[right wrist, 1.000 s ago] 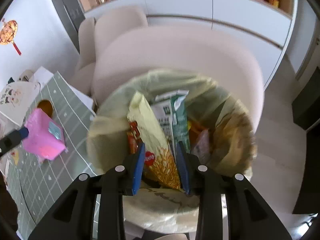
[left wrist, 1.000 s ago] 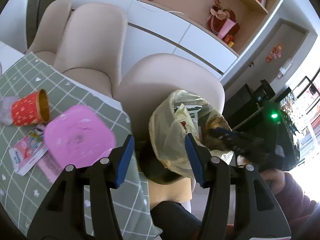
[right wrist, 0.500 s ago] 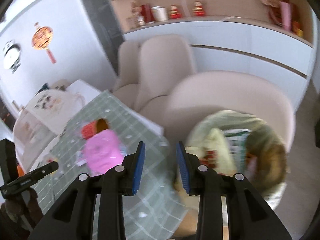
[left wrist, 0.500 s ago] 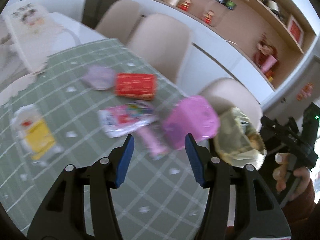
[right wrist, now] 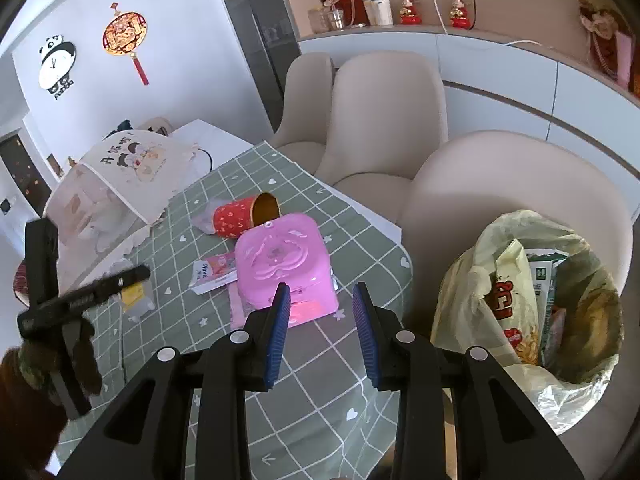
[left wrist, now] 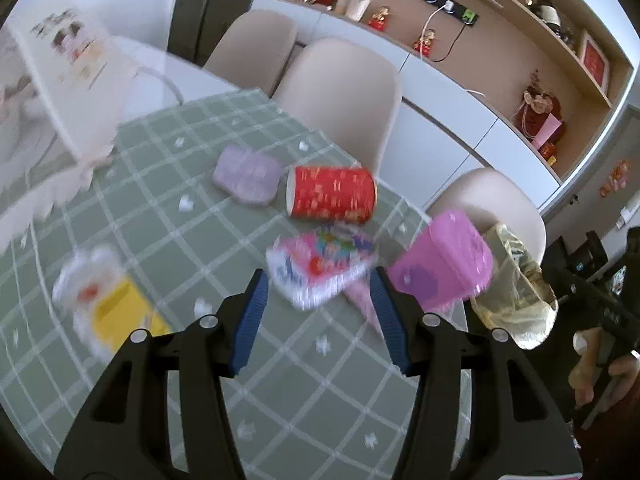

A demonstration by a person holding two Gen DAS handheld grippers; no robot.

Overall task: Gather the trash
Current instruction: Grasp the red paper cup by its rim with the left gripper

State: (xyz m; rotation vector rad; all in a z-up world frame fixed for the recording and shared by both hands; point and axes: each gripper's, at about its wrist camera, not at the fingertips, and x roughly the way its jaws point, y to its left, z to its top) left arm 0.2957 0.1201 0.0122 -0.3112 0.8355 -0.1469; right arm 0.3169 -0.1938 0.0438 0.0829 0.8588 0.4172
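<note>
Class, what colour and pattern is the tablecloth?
Sage green tablecloth with a white grid and small hearts, clearest in the right wrist view.

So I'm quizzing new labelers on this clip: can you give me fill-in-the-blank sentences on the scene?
1. The red cup lies on its ____.
2. The bin bag sits on a ____.
3. The tablecloth is checked white on ____.
4. Neither the left gripper nor the right gripper holds ____.

Missing: side; chair; green; anything
</note>
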